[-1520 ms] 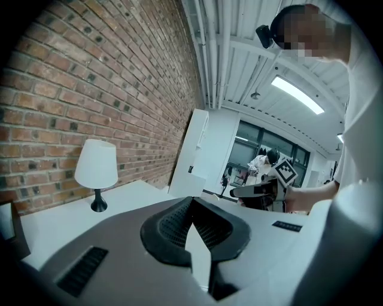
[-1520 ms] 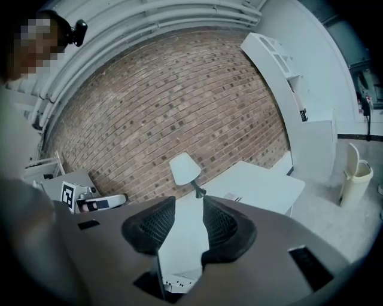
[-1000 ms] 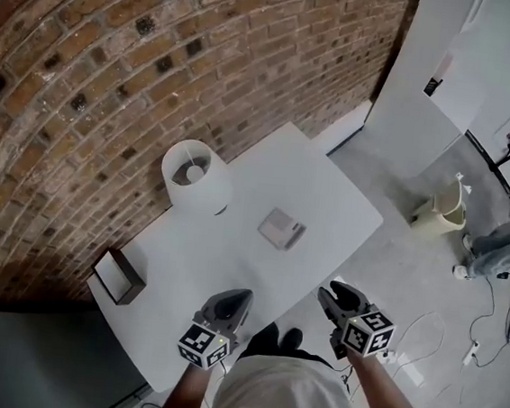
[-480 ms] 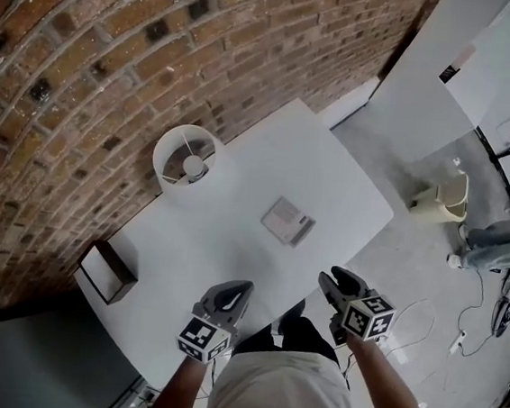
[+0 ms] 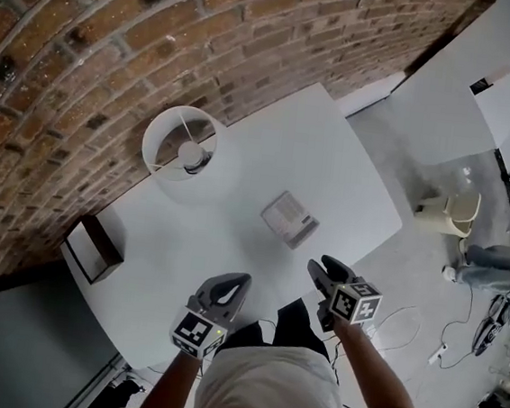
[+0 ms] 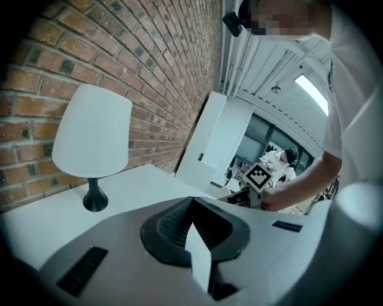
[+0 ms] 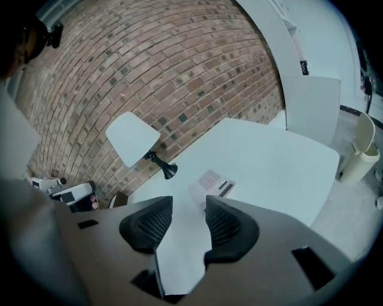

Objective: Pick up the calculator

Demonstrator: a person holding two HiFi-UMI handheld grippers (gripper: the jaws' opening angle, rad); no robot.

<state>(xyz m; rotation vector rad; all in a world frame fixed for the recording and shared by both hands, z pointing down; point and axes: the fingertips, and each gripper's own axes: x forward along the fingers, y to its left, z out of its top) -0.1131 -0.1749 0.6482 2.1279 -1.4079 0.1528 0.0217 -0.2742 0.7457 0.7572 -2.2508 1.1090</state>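
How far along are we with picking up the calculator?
Done: nothing yet. The calculator lies flat on the white table, untouched. In hand: the right tool points toward it, its jaws opening with nothing between them. The left tool is shut and empty. Left to do: reach the calculator, close on it and lift it off the table.

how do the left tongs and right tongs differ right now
The left tongs have their jaws together; the right tongs' jaws are apart and opening, nothing between them. The right tongs' view shows the calculator just ahead; the left tongs' view shows the lamp, no calculator. Both are empty, at the table's near edge.
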